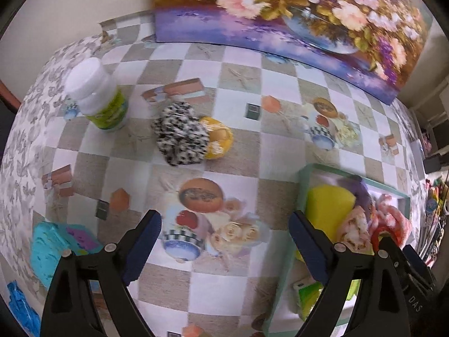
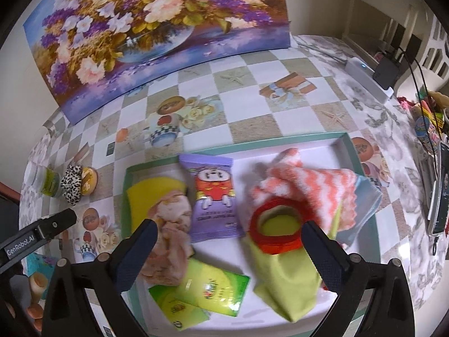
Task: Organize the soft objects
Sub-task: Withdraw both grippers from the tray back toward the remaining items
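A leopard-print scrunchie (image 1: 179, 133) lies on the checkered tablecloth against a yellow round tin (image 1: 219, 139), ahead of my open, empty left gripper (image 1: 224, 224). A green-rimmed white tray (image 2: 348, 146) holds a yellow sponge (image 2: 148, 196), a pink cloth (image 2: 171, 233), a purple packet (image 2: 213, 196), green packets (image 2: 207, 292), a red tape roll (image 2: 277, 227) on a lime cloth (image 2: 286, 280), an orange-white striped cloth (image 2: 303, 185) and a blue cloth (image 2: 364, 205). My right gripper (image 2: 227, 241) is open and empty above the tray. The scrunchie (image 2: 71, 184) lies left of the tray.
A white bottle with a green label (image 1: 98, 95) stands left of the scrunchie. A flower painting (image 1: 280, 14) leans at the table's back. A turquoise object (image 1: 50, 247) and blue cloth (image 1: 19, 309) lie near left. Devices and cables (image 2: 387, 70) sit at the right edge.
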A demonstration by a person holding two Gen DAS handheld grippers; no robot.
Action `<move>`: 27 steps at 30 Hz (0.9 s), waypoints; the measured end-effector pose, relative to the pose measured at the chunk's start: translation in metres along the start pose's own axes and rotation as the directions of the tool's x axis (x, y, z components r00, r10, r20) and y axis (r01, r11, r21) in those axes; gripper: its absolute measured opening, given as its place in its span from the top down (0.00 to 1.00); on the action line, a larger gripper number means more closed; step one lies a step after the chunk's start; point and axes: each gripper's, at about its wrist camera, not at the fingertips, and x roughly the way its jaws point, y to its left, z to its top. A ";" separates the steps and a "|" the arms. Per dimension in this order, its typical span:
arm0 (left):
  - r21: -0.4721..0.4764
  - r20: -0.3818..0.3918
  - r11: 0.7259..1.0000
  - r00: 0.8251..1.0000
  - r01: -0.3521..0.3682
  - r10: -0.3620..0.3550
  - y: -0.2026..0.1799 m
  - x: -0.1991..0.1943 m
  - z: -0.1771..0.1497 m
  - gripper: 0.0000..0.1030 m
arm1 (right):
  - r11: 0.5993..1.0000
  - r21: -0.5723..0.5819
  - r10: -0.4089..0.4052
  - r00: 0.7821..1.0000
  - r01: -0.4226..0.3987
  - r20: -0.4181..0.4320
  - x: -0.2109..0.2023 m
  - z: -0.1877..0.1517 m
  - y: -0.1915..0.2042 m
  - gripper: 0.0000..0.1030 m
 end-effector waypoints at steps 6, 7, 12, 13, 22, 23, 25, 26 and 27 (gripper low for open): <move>-0.075 0.016 0.997 0.999 -0.036 0.037 0.036 -0.004 0.008 0.10 | 0.998 -0.026 0.049 0.999 -0.048 0.021 0.000 0.000 0.031 0.00; -0.088 0.018 0.995 0.999 -0.040 0.041 0.043 -0.004 0.009 0.10 | 0.998 -0.032 0.055 0.998 -0.054 0.019 0.001 0.000 0.037 0.00; -0.149 0.016 0.988 0.999 -0.040 0.043 0.072 -0.006 0.011 0.10 | 0.994 -0.089 0.069 0.998 -0.068 0.009 0.005 -0.005 0.069 0.00; -0.159 0.016 0.987 0.999 -0.038 0.041 0.077 -0.007 0.012 0.10 | 0.993 -0.101 0.069 0.998 -0.068 0.010 0.005 -0.006 0.075 0.00; -0.224 0.029 0.974 0.999 -0.037 0.044 0.112 -0.012 0.013 0.10 | 0.979 -0.177 0.108 0.994 -0.102 0.020 0.006 -0.009 0.114 0.00; -0.234 0.030 0.971 0.999 -0.037 0.045 0.117 -0.012 0.013 0.10 | 0.976 -0.189 0.110 0.994 -0.104 0.022 0.006 -0.009 0.117 0.00; -0.245 0.030 0.969 0.999 -0.035 0.044 0.122 -0.011 0.014 0.10 | 0.970 -0.220 0.107 0.994 -0.099 0.026 0.006 -0.011 0.126 0.00; -0.251 0.030 0.967 0.999 -0.034 0.042 0.125 -0.010 0.014 0.10 | 0.966 -0.242 0.103 0.994 -0.093 0.029 0.007 -0.012 0.131 0.00; -0.253 0.030 0.967 0.999 -0.033 0.042 0.127 -0.009 0.015 0.10 | 0.963 -0.253 0.101 0.994 -0.091 0.030 0.008 -0.011 0.133 0.00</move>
